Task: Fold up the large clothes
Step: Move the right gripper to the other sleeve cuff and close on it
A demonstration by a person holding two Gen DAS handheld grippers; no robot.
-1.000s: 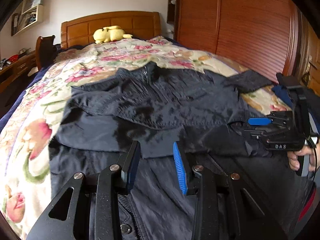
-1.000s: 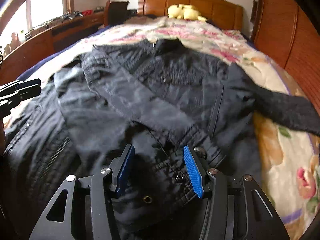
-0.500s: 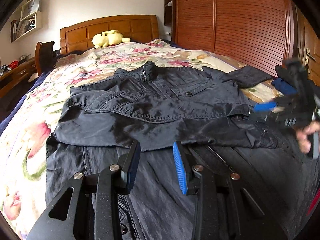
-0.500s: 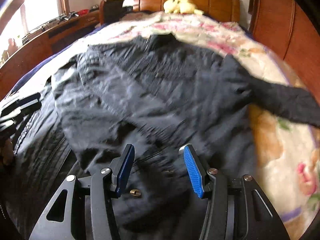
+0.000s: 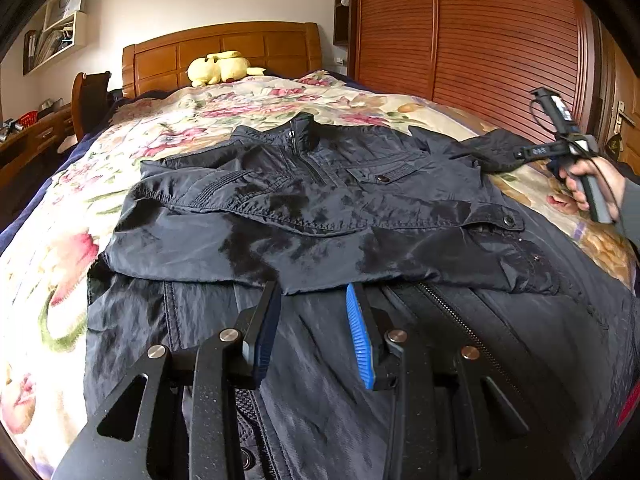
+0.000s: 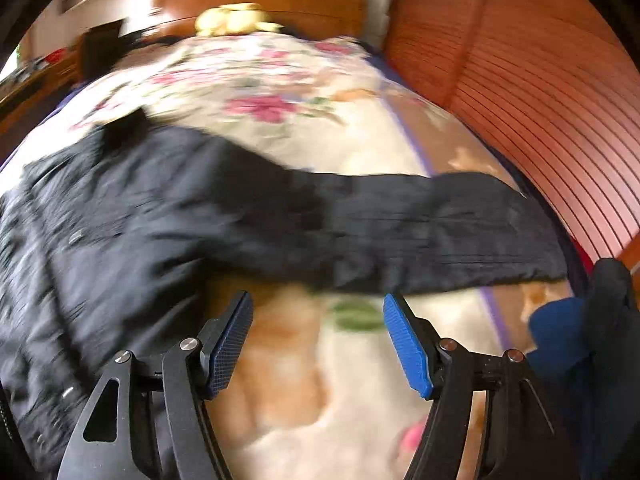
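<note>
A large black jacket point(image 5: 320, 208) lies front up on the floral bedspread point(image 5: 248, 104). One sleeve is folded across its chest. The other sleeve point(image 6: 420, 232) stretches out flat to the right. My left gripper point(image 5: 312, 332) is open and empty, low over the jacket's hem near the zipper. My right gripper point(image 6: 318, 340) is open and empty, hovering over bare bedspread just short of the outstretched sleeve. It shows in the left wrist view point(image 5: 516, 156) at the far right, held by a hand near the sleeve's cuff.
A yellow plush toy point(image 5: 220, 68) sits by the wooden headboard point(image 5: 224, 48). A slatted wooden wardrobe point(image 5: 480, 40) runs along the bed's right side. A desk and chair point(image 5: 88, 100) stand at the left. A dark blue cloth point(image 6: 560, 332) lies at the right edge.
My right gripper has swung from over the jacket's lower body to the right, toward the outstretched sleeve, and its jaws have opened wider. The left gripper has stayed put and open.
</note>
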